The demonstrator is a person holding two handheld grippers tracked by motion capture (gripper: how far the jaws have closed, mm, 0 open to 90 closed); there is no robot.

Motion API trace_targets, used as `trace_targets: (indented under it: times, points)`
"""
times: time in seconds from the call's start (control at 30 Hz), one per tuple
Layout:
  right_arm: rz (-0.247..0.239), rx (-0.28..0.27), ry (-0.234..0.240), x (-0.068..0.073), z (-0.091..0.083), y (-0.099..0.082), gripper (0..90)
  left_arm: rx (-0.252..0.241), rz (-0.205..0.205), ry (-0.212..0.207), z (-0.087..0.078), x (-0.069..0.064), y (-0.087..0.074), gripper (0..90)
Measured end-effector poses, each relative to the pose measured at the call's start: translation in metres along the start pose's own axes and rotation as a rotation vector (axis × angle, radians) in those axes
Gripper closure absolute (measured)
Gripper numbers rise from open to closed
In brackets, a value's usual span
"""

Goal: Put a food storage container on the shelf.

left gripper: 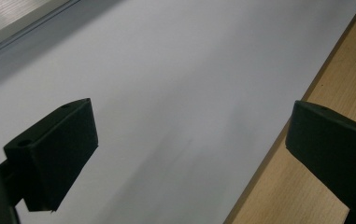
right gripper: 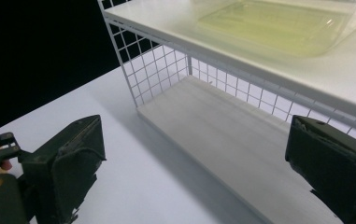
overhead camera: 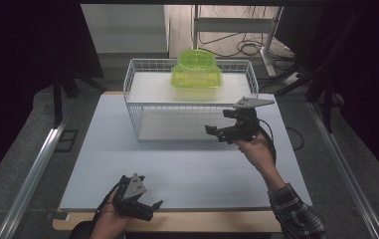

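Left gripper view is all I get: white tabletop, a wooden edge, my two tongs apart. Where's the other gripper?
Observer: The right gripper is held up in front of a white wire shelf rack at the far side of the table, tongs open and empty.
Operator: Anything on that rack?
Observer: A translucent green container sits on its upper shelf; the lower shelf is bare.
Operator: And where is my left gripper relative to it?
Observer: The left gripper is low at the table's near edge, well apart from the rack, tongs open.
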State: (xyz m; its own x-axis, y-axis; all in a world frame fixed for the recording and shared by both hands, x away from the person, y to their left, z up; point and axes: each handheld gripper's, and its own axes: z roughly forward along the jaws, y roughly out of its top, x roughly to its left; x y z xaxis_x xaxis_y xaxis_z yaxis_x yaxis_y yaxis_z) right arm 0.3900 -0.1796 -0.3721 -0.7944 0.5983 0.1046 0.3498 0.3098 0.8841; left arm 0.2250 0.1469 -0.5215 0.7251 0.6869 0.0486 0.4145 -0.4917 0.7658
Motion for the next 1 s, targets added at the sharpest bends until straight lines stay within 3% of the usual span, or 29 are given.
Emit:
trace_targets:
  times: [0.23,0.37,0.63,1.0]
  points:
    - [-0.017,-0.004,0.012,0.006,0.002,-0.016,5.0,-0.001,-0.001,0.001,0.0,0.0,0.0,2.5]
    - [-0.024,-0.036,0.024,0.01,0.003,-0.026,4.5,-0.001,-0.001,0.0,0.0,0.0,0.0,2.5]
    - [-0.061,-0.009,0.017,0.019,0.0,-0.038,4.0,-0.021,-0.017,-0.014,-0.001,0.001,0.0,2.5]
    - [-0.058,0.003,0.018,0.02,-0.007,-0.056,3.7,-0.085,-0.05,-0.047,-0.005,0.006,-0.002,1.7]
